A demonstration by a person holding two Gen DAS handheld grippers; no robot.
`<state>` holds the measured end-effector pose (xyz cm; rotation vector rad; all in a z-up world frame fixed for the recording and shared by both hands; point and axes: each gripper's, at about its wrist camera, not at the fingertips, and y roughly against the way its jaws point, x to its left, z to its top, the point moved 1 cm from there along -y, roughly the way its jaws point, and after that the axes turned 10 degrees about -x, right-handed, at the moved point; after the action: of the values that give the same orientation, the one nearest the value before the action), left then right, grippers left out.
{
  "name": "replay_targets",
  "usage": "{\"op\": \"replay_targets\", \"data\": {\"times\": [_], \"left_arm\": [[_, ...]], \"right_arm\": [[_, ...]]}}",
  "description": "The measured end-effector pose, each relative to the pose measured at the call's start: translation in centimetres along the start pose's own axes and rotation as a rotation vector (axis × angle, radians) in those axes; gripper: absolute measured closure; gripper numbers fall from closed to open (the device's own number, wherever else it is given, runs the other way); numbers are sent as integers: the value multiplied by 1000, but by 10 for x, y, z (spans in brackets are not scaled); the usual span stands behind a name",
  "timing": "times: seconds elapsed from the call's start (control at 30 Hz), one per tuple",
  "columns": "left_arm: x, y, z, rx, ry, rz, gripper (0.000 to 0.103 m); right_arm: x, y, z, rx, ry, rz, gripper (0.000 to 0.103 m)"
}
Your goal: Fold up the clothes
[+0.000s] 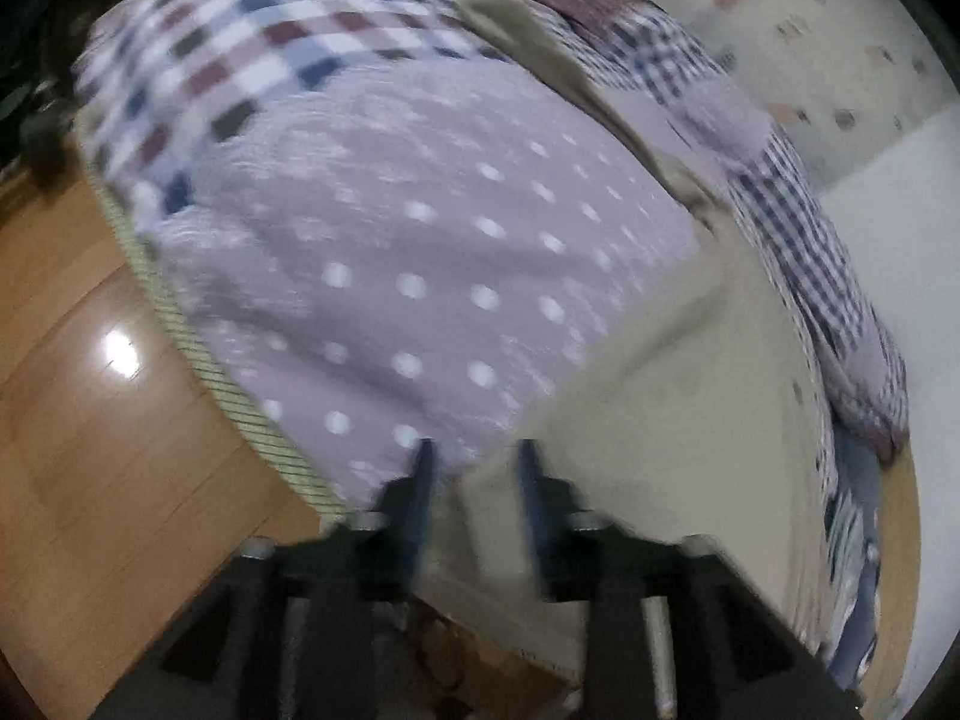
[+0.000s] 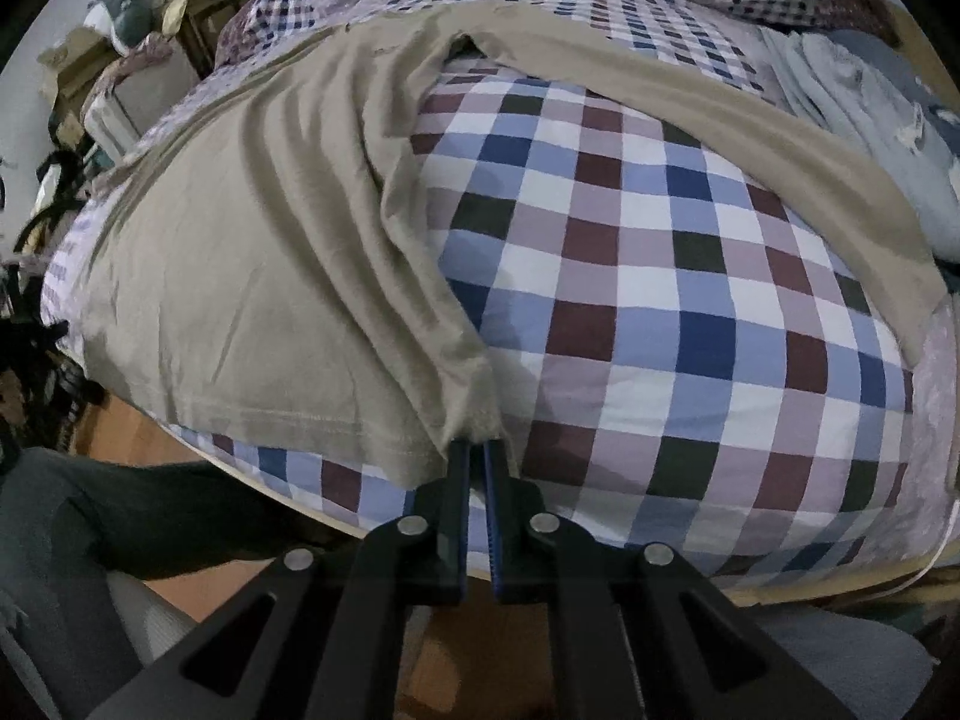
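Note:
A beige garment [image 2: 252, 276] lies spread over a bed with a checked cover [image 2: 660, 300]. One long strip of the garment runs across the back towards the right. My right gripper [image 2: 477, 450] is shut on a bunched fold at the garment's near hem, and folds run up from the grip. In the blurred left wrist view the same beige garment [image 1: 660, 372] lies on a lilac dotted part of the cover [image 1: 390, 240]. My left gripper [image 1: 477, 456] stands open at the garment's near edge. Its fingers are apart and the cloth's edge lies behind them, not pinched.
A wooden floor [image 1: 90, 420] lies beyond the bed's near edge. A pile of pale blue clothes [image 2: 870, 120] sits at the bed's back right. Boxes and clutter [image 2: 120, 60] stand beyond the bed at the left. A person's dark sleeve [image 2: 120, 510] reaches in low left.

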<state>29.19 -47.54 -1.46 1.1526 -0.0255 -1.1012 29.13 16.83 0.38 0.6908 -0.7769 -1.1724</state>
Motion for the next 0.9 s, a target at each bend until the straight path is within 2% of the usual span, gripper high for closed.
{"op": "replay_targets", "data": {"times": [0.07, 0.2, 0.27, 0.43, 0.47, 0.5, 0.53, 0.57, 0.6, 0.63, 0.7, 0.73, 0.9], "left_arm": [[-9, -3, -2, 20, -37, 11, 43], [-18, -10, -11, 83, -77, 56, 43], [-18, -10, -18, 120, -106, 70, 42], [-27, -18, -36, 209, -207, 110, 44], [-29, -21, -39, 225, -230, 119, 49], [-32, -24, -42, 240, -253, 128, 65], [-34, -24, -43, 244, -259, 129, 75], [-33, -21, -43, 238, -257, 129, 91], [-32, -19, -42, 232, -253, 129, 99], [-30, -14, -40, 215, -236, 116, 100], [-25, -4, -36, 174, -202, 103, 102], [-21, 5, -32, 137, -178, 92, 102], [-9, 54, -21, -80, -87, 40, 102]], "right_arm": [[-5, 1, 0, -3, -31, 14, 97], [-12, 1, 0, -2, -66, 21, 82], [-12, 1, -1, -8, -64, 33, 70], [-6, 3, 0, -35, -54, 64, 66], [-5, 4, 1, -41, -52, 65, 66], [-2, 1, 1, -39, -52, 63, 66], [1, -1, 2, -37, -52, 61, 66], [3, -4, 2, -35, -51, 59, 66], [3, -6, 3, -32, -44, 57, 66], [3, -10, 2, -28, -26, 50, 69], [7, -12, 3, -18, -4, 48, 94], [9, -11, 2, -14, 7, 46, 99], [11, 14, -2, -18, -7, 77, 100]]}}
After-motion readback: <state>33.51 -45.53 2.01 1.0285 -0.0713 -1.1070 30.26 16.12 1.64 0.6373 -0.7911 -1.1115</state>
